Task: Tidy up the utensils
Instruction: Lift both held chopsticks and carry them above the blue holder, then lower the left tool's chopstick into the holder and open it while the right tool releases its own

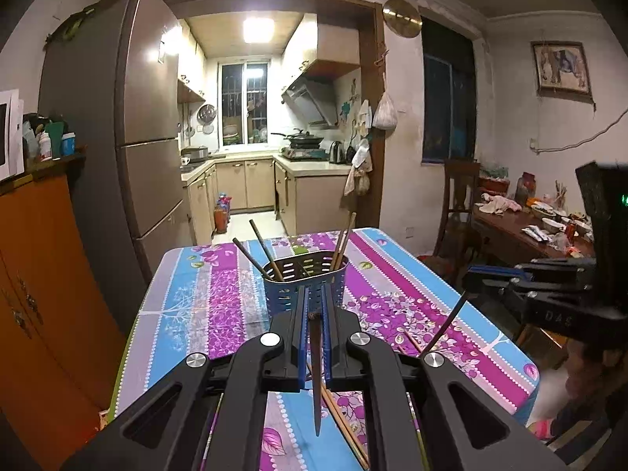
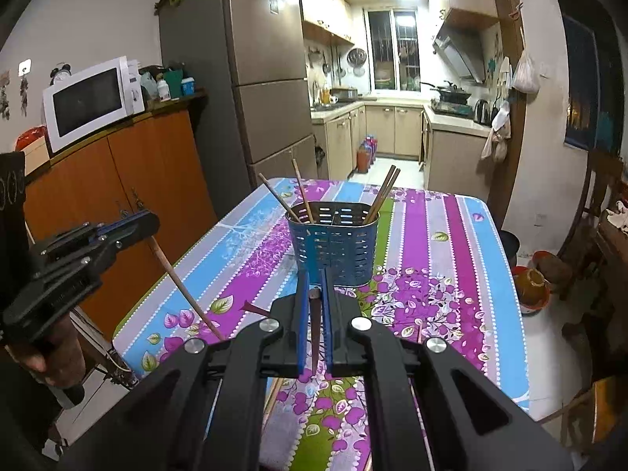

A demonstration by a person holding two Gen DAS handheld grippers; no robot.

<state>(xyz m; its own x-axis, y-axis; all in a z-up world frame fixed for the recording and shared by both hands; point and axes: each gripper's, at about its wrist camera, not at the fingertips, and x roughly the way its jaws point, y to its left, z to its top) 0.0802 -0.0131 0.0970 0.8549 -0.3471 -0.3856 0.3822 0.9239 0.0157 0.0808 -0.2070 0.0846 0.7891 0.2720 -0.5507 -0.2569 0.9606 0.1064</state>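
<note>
A blue perforated utensil holder (image 1: 306, 288) (image 2: 333, 243) stands mid-table with several chopsticks leaning in it. My left gripper (image 1: 314, 306) is shut on a dark chopstick (image 1: 316, 373) that hangs down toward me, just short of the holder. My right gripper (image 2: 314, 288) is shut on another dark chopstick (image 2: 314, 333), also close in front of the holder. Each gripper shows in the other's view: the right gripper (image 1: 475, 274) with its chopstick (image 1: 447, 325), the left gripper (image 2: 147, 223) with its chopstick (image 2: 180, 286). Loose chopsticks (image 1: 345, 424) lie on the cloth below.
The table (image 1: 219, 298) wears a striped floral cloth. An orange cabinet (image 2: 129, 180) with a microwave (image 2: 90, 102) and a tall fridge (image 2: 267, 90) stand left. A second table (image 1: 522, 231) with dishes and a chair (image 1: 459, 196) are to the right.
</note>
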